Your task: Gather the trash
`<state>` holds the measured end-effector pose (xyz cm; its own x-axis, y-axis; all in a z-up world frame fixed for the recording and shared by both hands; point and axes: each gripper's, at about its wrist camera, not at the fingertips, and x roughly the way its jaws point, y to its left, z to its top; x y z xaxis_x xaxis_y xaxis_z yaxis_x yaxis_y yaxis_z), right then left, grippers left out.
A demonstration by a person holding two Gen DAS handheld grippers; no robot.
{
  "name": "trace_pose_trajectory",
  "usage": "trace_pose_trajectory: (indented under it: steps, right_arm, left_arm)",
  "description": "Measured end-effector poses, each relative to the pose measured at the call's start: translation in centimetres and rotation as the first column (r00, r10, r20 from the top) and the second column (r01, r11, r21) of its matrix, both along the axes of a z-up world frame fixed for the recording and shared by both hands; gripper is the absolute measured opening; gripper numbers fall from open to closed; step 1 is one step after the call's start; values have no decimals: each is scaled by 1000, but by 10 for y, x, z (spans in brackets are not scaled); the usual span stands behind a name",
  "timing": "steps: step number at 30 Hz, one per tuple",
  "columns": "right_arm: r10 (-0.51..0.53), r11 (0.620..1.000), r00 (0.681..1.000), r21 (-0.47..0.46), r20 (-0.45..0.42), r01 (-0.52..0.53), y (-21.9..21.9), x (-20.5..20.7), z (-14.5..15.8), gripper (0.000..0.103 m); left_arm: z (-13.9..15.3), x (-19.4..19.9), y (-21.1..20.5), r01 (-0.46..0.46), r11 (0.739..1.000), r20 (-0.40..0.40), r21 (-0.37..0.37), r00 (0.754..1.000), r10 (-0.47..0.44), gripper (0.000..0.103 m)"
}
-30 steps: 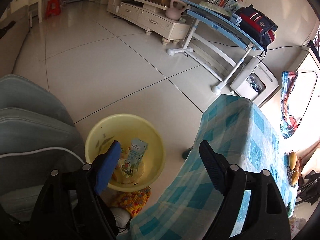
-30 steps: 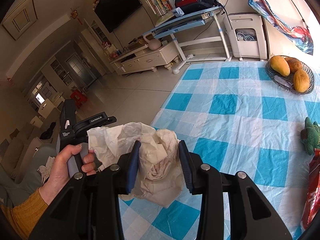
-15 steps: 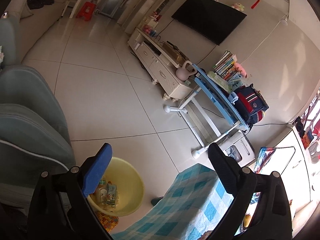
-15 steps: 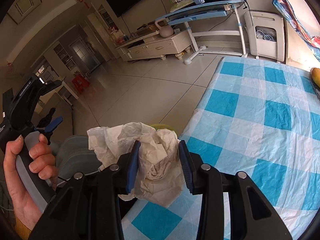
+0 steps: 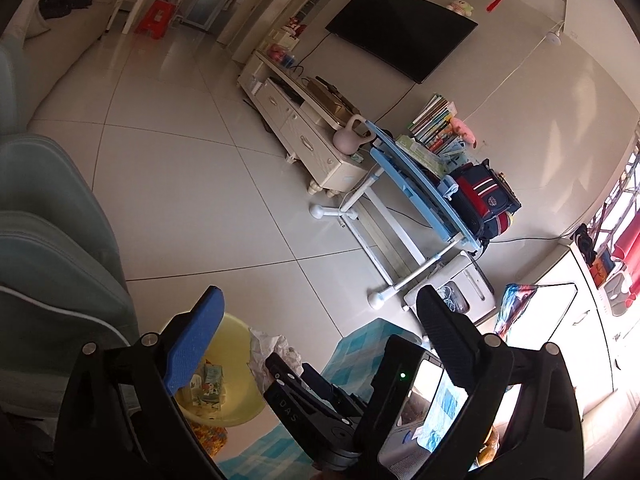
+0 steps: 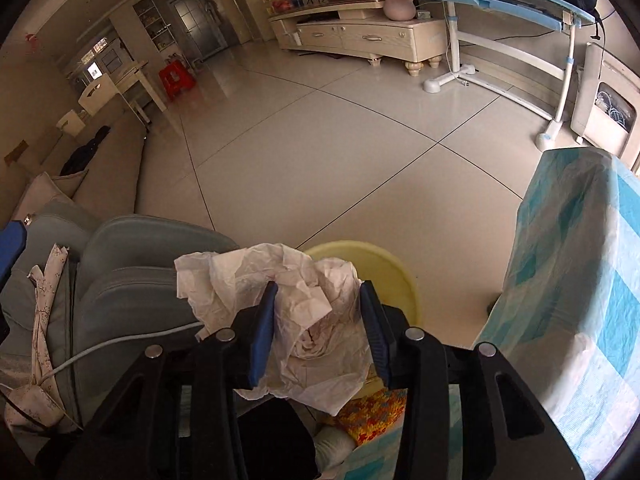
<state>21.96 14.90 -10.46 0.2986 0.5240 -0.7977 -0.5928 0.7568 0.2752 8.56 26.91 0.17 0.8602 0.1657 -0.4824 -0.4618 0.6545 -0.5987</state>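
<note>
Moved since the earlier frames: right gripper [image 6: 318,320] with its crumpled white paper wad [image 6: 304,304] has travelled off the checked blue tablecloth [image 6: 580,280] to above the yellow basin [image 6: 384,264] on the floor, lower centre of the right wrist view. Fingers: spreading apart at this moment, wad between the blue pads, both appearing to touch it. Left gripper [image 5: 316,312]: fingers spread wide, nothing between them; has lifted and tilted up toward the room. Basin contents, lower left of the left wrist view: cartons [image 5: 206,386]. Grey-green sofa [image 6: 132,272]: left of the basin.
</note>
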Motion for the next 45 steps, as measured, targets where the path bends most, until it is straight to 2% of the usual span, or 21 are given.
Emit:
trace_pose_trajectory:
  steps: [2,4,9,14,18,21,26,29,31,34,37,39,41,44,45]
  right_arm:
    - [-9,1000,1000,-18,-28,8,6,4,-9,51]
    - [-18,999,999,-27,-36,17,9,7,-12,51]
    - [-25,1000,1000,2,-9,25,-4,-6,2,58]
    - [-52,998,999,21,-3,52,-30,-17,8,58]
    - [-95,993,995,66,12,94,-64,-33,21,62]
    - [-129,990,991,62,42,126,-96,-49,30,63]
    - [-240,971,965,31,107,238,-178,-80,46,67]
    - [-360,932,923,4,135,363,-242,-95,54,69]
    - [-459,884,875,-20,154,467,-289,-105,58,70]
    - [-606,778,778,-81,166,624,-355,-117,59,73]
    - [-725,664,677,-133,127,736,-409,-127,45,77]
    - [-770,616,632,-153,88,772,-433,-131,30,77]
    - [-792,604,611,-131,20,787,-449,-134,18,77]
    - [-794,608,603,-68,-79,791,-462,-139,3,76]
    - [-789,612,608,-44,-89,789,-460,-139,3,72]
  left_arm:
    - [0,1,0,5,1000,-2,-4,1000,-5,94]
    - [0,2,0,14,1000,-8,-5,1000,-14,94]
    - [-4,10,-7,54,999,-51,3,997,-54,94]
    - [-5,15,-18,93,995,-70,33,993,-91,94]
    - [-6,16,-27,129,990,-87,63,989,-124,94]
    - [-8,22,-36,177,980,-116,86,979,-167,95]
    - [-12,35,-69,298,942,-184,155,945,-269,95]
    - [-16,39,-93,371,905,-223,208,919,-325,95]
    - [-20,42,-107,414,880,-253,231,899,-357,95]
    - [-27,45,-125,461,852,-292,250,874,-387,95]
    - [-35,48,-140,501,823,-330,270,851,-409,95]
    - [-39,48,-150,525,802,-350,285,836,-423,95]
    - [-44,47,-157,549,782,-365,296,822,-438,95]
    - [-48,46,-168,589,749,-383,303,795,-470,95]
    - [-49,45,-171,599,740,-388,307,789,-477,95]
